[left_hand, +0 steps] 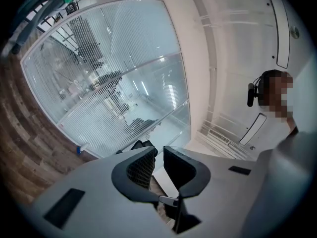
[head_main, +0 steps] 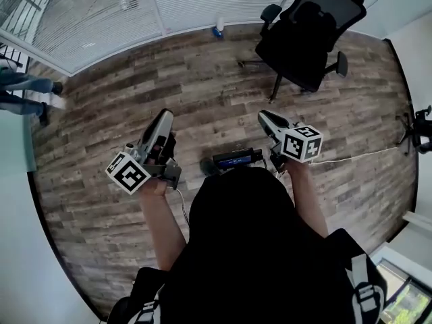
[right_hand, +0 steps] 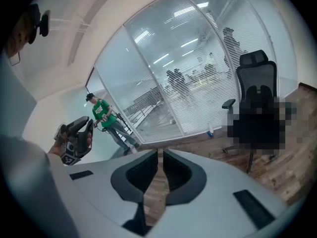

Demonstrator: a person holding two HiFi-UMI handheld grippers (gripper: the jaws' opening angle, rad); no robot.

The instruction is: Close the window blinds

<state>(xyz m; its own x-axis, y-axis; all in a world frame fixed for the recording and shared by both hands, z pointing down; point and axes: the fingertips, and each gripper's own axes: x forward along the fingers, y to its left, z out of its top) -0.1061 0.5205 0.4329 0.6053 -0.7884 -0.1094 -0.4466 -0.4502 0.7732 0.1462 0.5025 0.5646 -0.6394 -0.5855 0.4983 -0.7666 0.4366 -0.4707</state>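
The left gripper (left_hand: 159, 152) and right gripper (right_hand: 160, 155) each hold their 2 jaws narrowly apart, with nothing between. The window blinds (left_hand: 114, 78) hang well beyond both jaw tips, across the wooden floor (head_main: 202, 93).

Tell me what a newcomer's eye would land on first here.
The slatted blinds run along the top of the head view, and a black office chair stands on the wood floor before them at the right. Nearer, the left gripper and right gripper are held out empty, jaws slightly apart.
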